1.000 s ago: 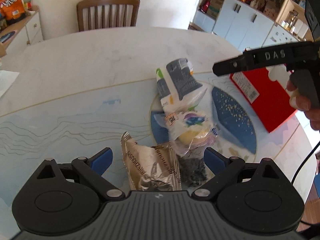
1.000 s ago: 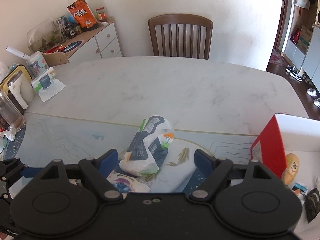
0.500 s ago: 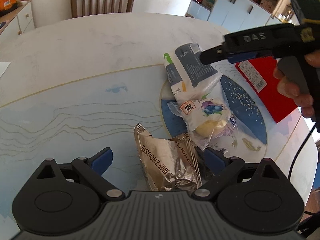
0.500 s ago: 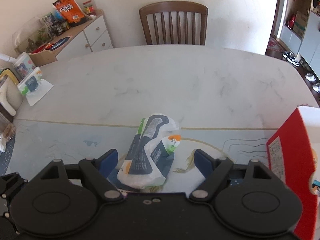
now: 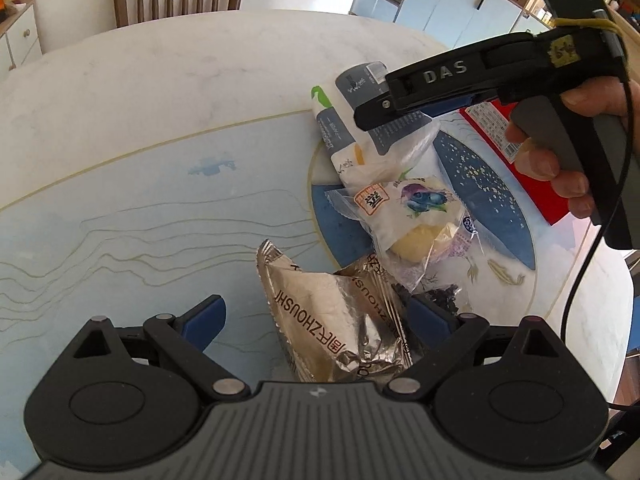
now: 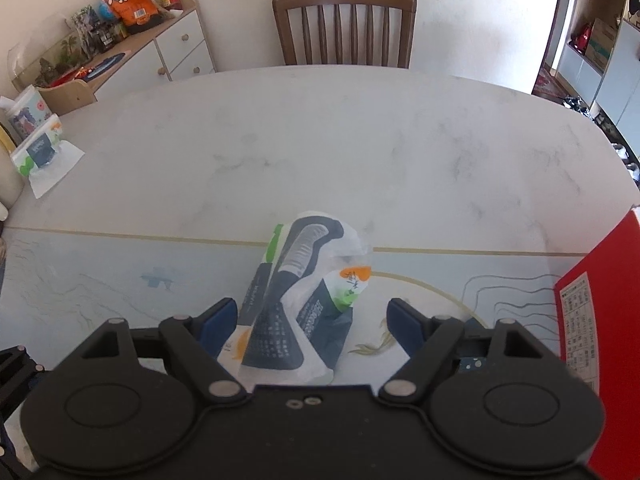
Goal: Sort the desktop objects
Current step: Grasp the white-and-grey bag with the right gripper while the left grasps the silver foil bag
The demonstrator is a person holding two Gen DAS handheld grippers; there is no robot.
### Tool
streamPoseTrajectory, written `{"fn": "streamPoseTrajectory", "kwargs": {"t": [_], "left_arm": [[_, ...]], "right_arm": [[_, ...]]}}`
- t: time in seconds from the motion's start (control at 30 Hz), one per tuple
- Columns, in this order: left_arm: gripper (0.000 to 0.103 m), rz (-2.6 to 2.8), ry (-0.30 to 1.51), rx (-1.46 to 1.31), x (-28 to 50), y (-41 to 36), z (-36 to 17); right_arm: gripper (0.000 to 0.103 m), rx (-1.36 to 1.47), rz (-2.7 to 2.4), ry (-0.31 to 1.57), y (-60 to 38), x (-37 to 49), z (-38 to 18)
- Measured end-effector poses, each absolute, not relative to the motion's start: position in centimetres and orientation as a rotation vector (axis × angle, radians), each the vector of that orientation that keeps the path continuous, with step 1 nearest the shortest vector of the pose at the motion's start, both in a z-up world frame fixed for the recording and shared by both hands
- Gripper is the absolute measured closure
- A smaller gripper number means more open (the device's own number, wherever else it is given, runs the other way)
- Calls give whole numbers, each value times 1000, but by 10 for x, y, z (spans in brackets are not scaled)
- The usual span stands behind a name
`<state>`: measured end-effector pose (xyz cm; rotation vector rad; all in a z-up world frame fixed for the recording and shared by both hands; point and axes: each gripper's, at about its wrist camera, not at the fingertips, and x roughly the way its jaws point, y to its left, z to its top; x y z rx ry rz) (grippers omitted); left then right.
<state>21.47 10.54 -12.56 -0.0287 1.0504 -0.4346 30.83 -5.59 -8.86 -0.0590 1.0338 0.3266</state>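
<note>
A white and grey tissue pack (image 6: 296,300) lies on the table mat between the open fingers of my right gripper (image 6: 310,320); it also shows in the left wrist view (image 5: 356,128), under the right gripper (image 5: 384,114). Nearer me lie a clear bag with a yellow bun (image 5: 416,220), a crumpled silver foil packet (image 5: 336,320) and a small dark packet (image 5: 432,294). My left gripper (image 5: 316,316) is open with the foil packet between its fingers.
A red box (image 6: 592,308) stands at the right; it also shows behind the right hand (image 5: 492,124). The mat (image 5: 120,216) covers the near half of the marble table (image 6: 360,140). A wooden chair (image 6: 344,24) stands at the far side. Another tissue pack (image 6: 38,152) lies far left.
My right gripper has moved down and forward over the tissue pack, which now sits between its fingers. My left gripper has edged closer to the foil packet.
</note>
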Motion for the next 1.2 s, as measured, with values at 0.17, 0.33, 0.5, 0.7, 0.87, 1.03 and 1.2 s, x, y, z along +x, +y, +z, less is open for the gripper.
{"fn": "streamPoseTrajectory", "kwargs": {"t": [0.17,0.33,0.5,0.7,0.87,1.03,1.2], "left_arm": [[15,-442,1044,-37,215,106,-126],[27,-446,1036,-39,214,105,-125],[40,-456,1036,-50,213,107,-124],[44,-449,1036,-57,213,110,-123],[48,-434,1045,-92,214,115,-122],[50,-414,1042,-101,214,117,-120],[50,-386,1028,-113,213,123,-115]], "right_arm": [[24,-70,320,1049,-55,311,-97],[35,-70,332,1061,-54,313,-102],[46,-71,342,1064,-54,314,-104],[62,-77,346,1057,-52,314,-104],[77,-100,345,1040,-53,310,-101],[83,-113,342,1000,-58,305,-91],[83,-103,341,970,-67,299,-77]]}}
